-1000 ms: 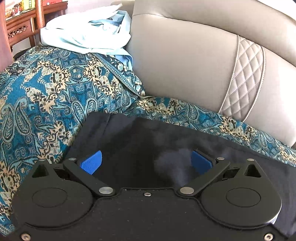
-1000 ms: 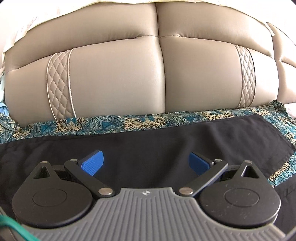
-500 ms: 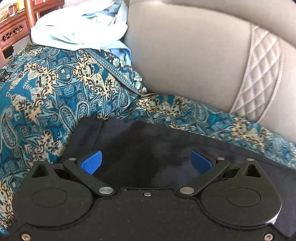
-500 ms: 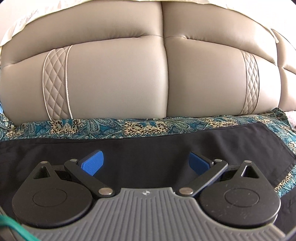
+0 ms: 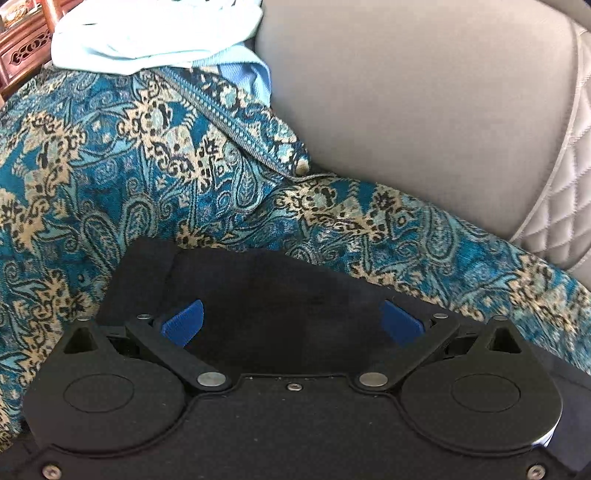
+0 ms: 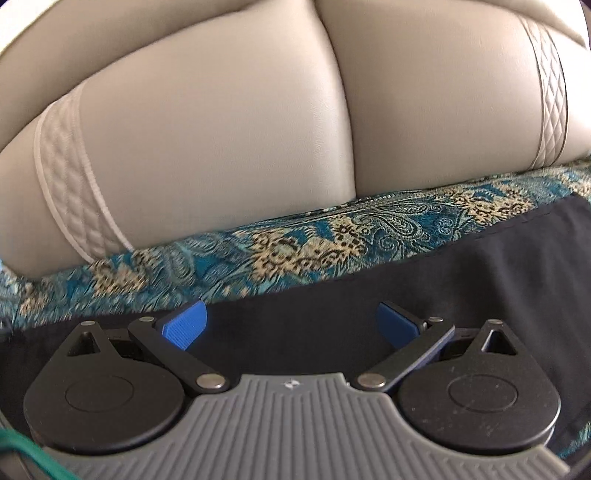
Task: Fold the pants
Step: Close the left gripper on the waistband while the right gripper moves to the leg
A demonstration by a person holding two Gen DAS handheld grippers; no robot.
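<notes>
Both claws spread wide, nothing between the pads. Left claw [image 5: 291,321] and right claw [image 6: 291,323] each hover low over the black pants [image 5: 295,291], which lie flat on the paisley throw [image 5: 110,177] covering the sofa seat.

Step in hand, my read: pick up an edge for a fold. Can't tell whether the pads touch cloth yet.

- Left claw sits near the pants' back-left corner. Come down on the hem itself and catch both layers, not the throw underneath.
- Right claw is mid-span along the pants' back edge [image 6: 480,236]. Pinch at the edge, not in the middle of the panel, or it'll bunch.
- Lift both together and keep the cloth taut between them.

Room: sofa backrest [image 6: 221,129] blocks just past the back edge. Light blue clothing [image 5: 155,33] is piled at the back-left, well apart. Fold toward the front.
</notes>
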